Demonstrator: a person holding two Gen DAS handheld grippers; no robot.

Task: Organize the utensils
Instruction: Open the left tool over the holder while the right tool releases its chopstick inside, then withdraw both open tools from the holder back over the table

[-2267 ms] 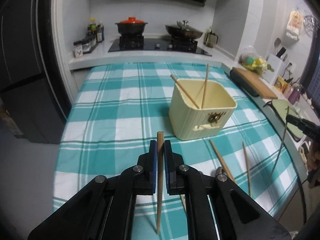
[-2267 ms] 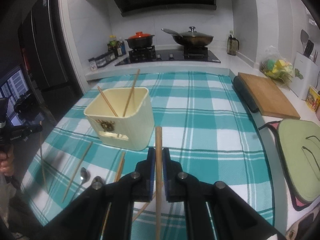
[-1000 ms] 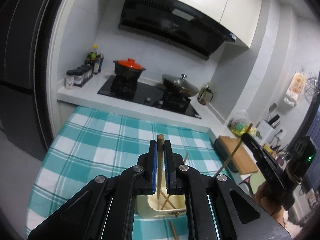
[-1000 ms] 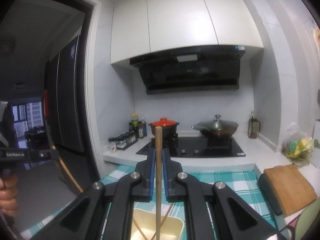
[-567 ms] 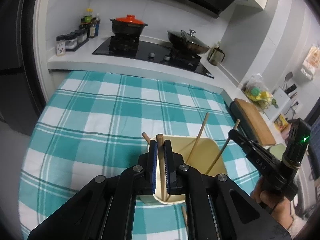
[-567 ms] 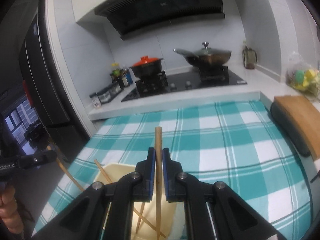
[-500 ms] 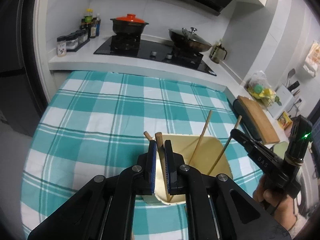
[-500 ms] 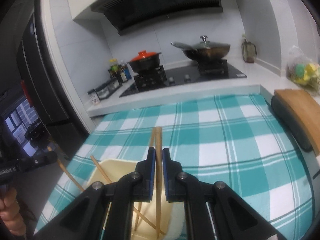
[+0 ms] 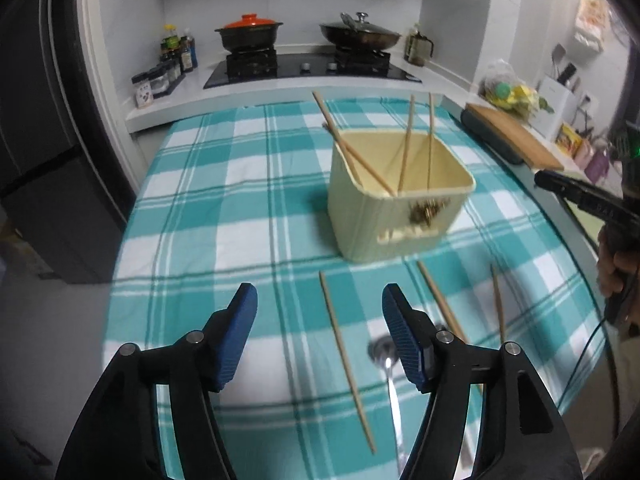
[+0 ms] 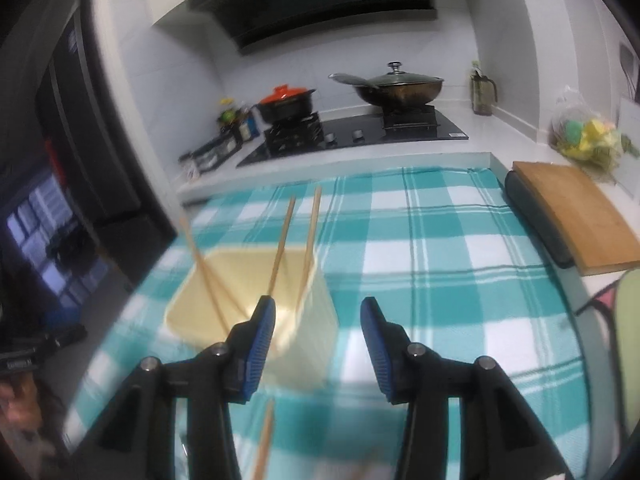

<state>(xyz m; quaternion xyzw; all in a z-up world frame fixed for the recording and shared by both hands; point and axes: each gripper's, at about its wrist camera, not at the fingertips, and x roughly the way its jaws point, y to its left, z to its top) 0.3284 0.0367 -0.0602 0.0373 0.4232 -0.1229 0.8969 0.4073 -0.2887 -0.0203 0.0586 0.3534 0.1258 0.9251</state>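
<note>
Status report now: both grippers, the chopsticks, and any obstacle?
Left gripper and right gripper: jaws opening, empty. Four chopsticks in cream holder; three chopsticks and a spoon on cloth. No obstacle.

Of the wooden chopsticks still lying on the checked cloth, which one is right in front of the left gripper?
The long pale wooden chopstick lying between the opening jaws of the left gripper. The other two lie farther right, nearer the metal spoon.

- A table covered by a teal-and-white checked tablecloth [image 9: 240, 184] fills the middle of the left wrist frame.
- A cream square utensil holder [image 9: 400, 208] stands on the cloth, right of centre.
- A loose chopstick [image 9: 346, 360] lies at lower centre.
- Two more chopsticks [image 9: 436, 296] lie to its right.
- A metal spoon [image 9: 386, 354] lies between them, bowl toward the holder.
</note>
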